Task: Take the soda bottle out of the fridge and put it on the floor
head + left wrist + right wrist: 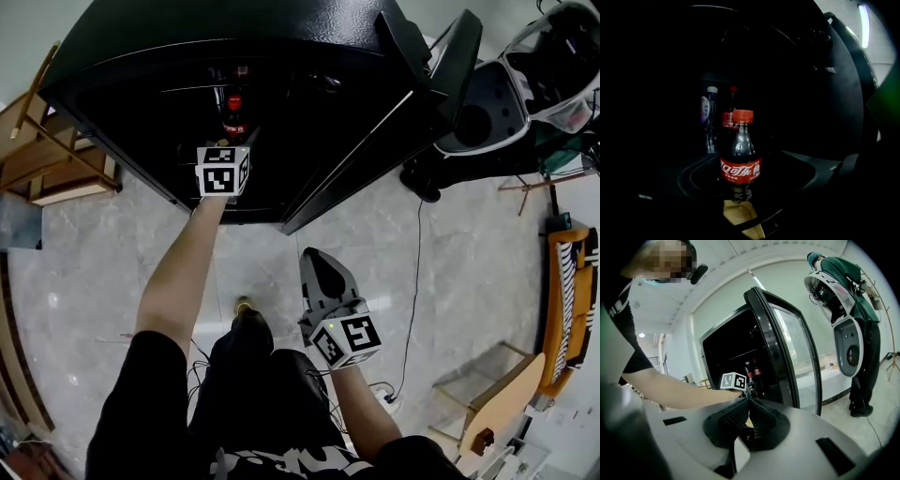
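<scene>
Left arm (183,272) stretched forward, left gripper (225,157) reaching far into open fridge (309,56). Soda bottle (740,154): dark cola, red cap, red label, upright inside fridge, other bottles (708,112) behind. Left jaws wide apart, bottle between them, contact unclear. Right gripper (748,401) held back near body above floor (450,272), jaws pressed together, empty.

Fridge (141,56) black. Bottle (740,154): dark soda, red cap, red label with white script. Clear bottle (708,112): white cap, purple-and-white label. Floor (103,281) pale grey, marbled. Cube (222,171) white with black square markers.
</scene>
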The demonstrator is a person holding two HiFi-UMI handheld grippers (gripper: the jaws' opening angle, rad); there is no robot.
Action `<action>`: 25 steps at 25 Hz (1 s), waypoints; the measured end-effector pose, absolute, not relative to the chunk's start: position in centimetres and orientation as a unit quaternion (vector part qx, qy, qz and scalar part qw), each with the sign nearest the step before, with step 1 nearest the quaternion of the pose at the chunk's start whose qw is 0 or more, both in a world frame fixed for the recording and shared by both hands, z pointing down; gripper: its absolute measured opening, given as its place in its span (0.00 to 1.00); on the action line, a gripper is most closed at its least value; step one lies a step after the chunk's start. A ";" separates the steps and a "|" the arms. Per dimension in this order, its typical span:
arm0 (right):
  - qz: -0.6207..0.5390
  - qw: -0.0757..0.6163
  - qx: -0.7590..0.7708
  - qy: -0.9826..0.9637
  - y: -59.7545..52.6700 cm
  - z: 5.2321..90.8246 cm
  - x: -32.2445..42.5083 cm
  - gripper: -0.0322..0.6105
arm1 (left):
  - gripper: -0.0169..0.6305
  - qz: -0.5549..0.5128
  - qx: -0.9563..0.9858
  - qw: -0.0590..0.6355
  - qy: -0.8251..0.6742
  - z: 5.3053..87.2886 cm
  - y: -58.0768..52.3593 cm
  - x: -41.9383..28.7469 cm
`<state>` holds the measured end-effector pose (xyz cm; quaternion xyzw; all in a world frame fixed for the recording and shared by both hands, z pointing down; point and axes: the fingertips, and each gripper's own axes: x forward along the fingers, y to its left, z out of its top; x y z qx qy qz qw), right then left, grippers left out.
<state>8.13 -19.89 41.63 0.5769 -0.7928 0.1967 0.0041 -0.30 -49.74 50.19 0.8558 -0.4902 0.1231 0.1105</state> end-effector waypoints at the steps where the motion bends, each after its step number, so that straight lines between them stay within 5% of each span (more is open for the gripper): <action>1: 0.200 0.005 0.577 -0.792 -19.8 41.9 8.2 0.09 | 0.61 0.122 0.857 0.114 -0.487 50.2 -50.1 -0.2; 8: 0.212 0.011 0.581 -0.786 -19.2 42.7 9.1 0.09 | 0.60 0.143 0.847 0.107 -0.500 51.0 -52.1 -0.3; 11: 0.212 0.011 0.584 -0.783 -19.2 43.1 9.7 0.09 | 0.51 0.144 0.840 0.099 -0.514 51.3 -52.5 -0.6; 25: 0.207 0.014 0.581 -0.787 -18.3 42.7 10.8 0.09 | 0.50 0.133 0.842 0.102 -0.512 50.1 -47.3 -1.7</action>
